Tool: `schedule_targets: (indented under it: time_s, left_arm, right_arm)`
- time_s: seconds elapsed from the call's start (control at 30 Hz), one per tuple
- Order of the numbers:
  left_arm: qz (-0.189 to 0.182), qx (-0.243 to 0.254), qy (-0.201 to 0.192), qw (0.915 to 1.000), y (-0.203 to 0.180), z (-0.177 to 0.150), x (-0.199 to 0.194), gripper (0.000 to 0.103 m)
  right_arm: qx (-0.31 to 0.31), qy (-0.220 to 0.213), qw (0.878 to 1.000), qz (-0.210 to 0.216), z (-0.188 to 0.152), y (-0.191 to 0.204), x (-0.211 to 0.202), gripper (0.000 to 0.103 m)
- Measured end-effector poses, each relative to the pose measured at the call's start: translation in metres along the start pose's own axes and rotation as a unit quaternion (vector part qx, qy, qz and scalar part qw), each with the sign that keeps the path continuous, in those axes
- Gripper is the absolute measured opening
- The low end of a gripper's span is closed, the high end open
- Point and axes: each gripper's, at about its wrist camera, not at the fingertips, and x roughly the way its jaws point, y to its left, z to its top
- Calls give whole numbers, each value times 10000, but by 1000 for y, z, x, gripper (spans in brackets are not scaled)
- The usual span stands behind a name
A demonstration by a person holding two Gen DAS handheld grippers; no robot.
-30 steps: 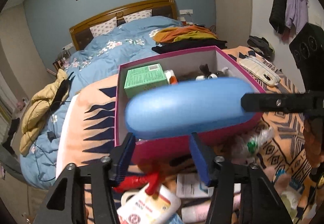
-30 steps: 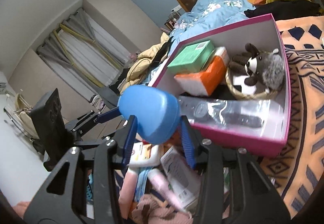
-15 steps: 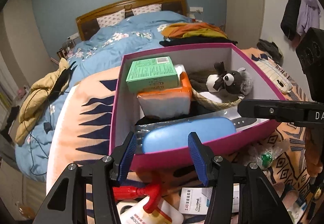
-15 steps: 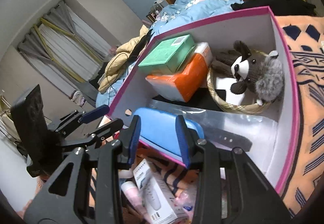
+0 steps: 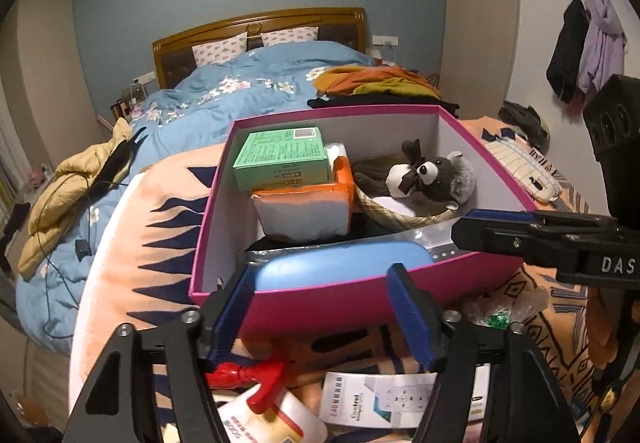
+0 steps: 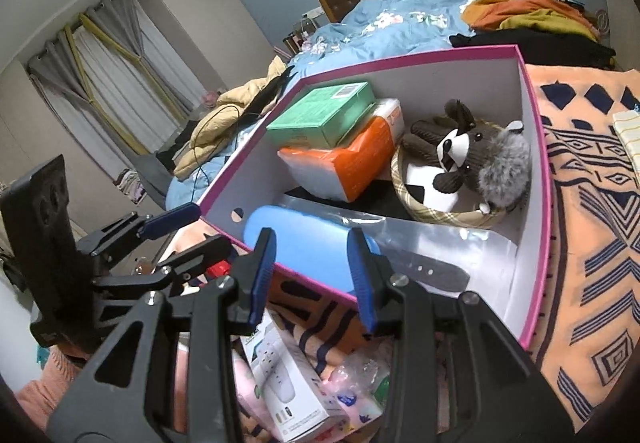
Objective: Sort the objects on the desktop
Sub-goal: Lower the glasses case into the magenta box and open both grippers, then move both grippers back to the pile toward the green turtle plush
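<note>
Blue case parked inside the pink box, both grippers spread open.

On the left, the left gripper is seen with its blue pads wide apart outside the box's near wall, nothing pinched between them. Inside the box, a green carton is stacked on an orange tissue pack, with a plush raccoon curled in a woven basket beside it. The blue case is laid along the near wall, on a clear bag with a strap in it. To the right, the right gripper is held around the case's end; whether its pads are touching it can't be told.
</note>
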Motion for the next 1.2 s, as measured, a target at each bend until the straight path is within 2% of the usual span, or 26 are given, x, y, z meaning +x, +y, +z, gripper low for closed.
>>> schedule_targets:
  time_s: [0.07,0.37,0.57,0.77,1.2]
  left_arm:
    - [-43,-62,-5,10000,0,-3,0,73]
    - [-237,-62,-28,9997,-8,-23,-9,73]
    - [-346,-28,117,9993,-12,-43,-8,73]
    - [-518,-225,381,9977,-8,-64,-2,73]
    - [-670,-135,650,9955,-18,-84,3,73]
  right_arm:
    - [-48,-63,10000,-30,-3,2,-4,50]
    - [-382,-198,9991,4,-21,12,-24,59]
    - [-492,-129,9986,140,-40,15,-38,59]
    - [-612,103,9980,123,-68,17,-40,59]
    - [-831,595,9947,-134,-116,12,-26,60]
